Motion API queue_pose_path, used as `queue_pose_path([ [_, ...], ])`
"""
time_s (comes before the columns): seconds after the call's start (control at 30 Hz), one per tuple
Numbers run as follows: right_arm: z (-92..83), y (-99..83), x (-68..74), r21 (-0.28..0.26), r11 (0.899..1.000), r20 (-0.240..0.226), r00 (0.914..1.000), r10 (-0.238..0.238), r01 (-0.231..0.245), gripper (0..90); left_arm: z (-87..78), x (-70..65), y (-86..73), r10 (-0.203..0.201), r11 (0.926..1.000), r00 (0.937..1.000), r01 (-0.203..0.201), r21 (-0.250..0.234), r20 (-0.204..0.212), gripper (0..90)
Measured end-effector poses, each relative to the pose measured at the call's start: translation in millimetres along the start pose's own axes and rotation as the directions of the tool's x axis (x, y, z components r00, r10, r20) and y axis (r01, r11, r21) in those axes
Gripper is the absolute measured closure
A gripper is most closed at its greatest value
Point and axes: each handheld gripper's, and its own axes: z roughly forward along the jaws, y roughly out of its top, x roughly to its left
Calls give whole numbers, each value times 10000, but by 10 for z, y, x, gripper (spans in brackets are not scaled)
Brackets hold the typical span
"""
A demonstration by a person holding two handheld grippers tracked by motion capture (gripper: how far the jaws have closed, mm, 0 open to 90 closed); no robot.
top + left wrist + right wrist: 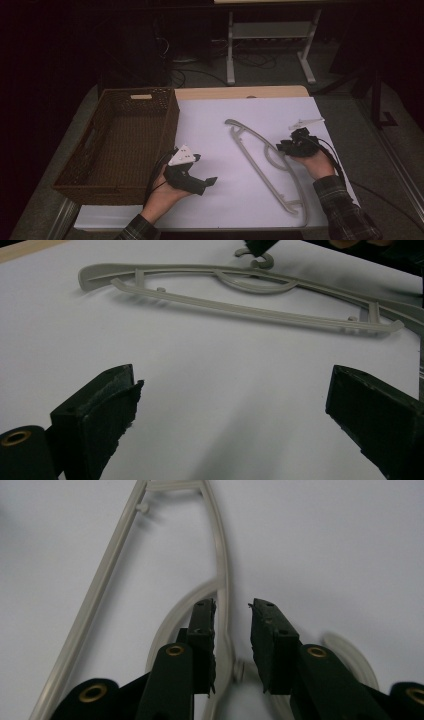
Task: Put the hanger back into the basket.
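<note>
— One grey hanger [265, 162] lies flat on the white table [210, 130], slanting from near the basket's far corner down toward the near right edge. Where does the right gripper [232, 630] stand on it?

— Right at the neck. In the right gripper view its fingers [202, 635] straddle the top bar beside the hook [350, 655], one on each side, with a gap left; they are not yet pinching it.

— So how should the grip go?

— I would lower the tips until they touch the table, centre the bar between them, then close squarely. The plastic is thin and lies flat, so a tilted bite would likely skid off it.

— And the left gripper [192, 175]?

— It hangs near the wicker basket [120, 145], well apart from the hanger, fingers [100, 415] spread wide and holding nothing. It could steady the far shoulder if the hanger swings once lifted.

— What is the pale piece beyond the right hand?

— Possibly a small clip [305, 121]; it is too dim to tell.
</note>
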Motion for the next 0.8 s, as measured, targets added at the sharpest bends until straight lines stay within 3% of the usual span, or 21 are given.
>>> queue_pose_path([
  [0.07, -164, -136, 37, 107, 9999, 59, 10000, -16, 16, 685, -2, 1, 1, -1, 10000, 10000, 1, 9, -16, 57],
  [0.13, -195, -175, 44, 107, 9999, 13, 10000, 24, -24, 682, -1, 0, 1, -1, 10000, 10000, 1, 2, -26, 57],
  [0.27, -374, -435, 170, 375, 9992, -97, 9999, 129, -125, 661, 2, 0, -1, 0, 10000, 10000, 0, 36, -9, 57],
  [0.4, -411, -575, 244, 605, 9980, -153, 9997, 183, -174, 657, 4, -5, -5, 2, 10000, 10000, -1, 72, -29, 57],
  [0.57, -523, -748, 336, 724, 9973, 311, 9995, 78, -100, 658, -1, -10, -5, 7, 10000, 10000, -6, 60, -51, 57],
  [0.8, -517, -869, 410, 1194, 9927, 170, 9998, 137, -157, 670, 3, -8, -7, -3, 10000, 10000, 3, 63, -72, 57],
])
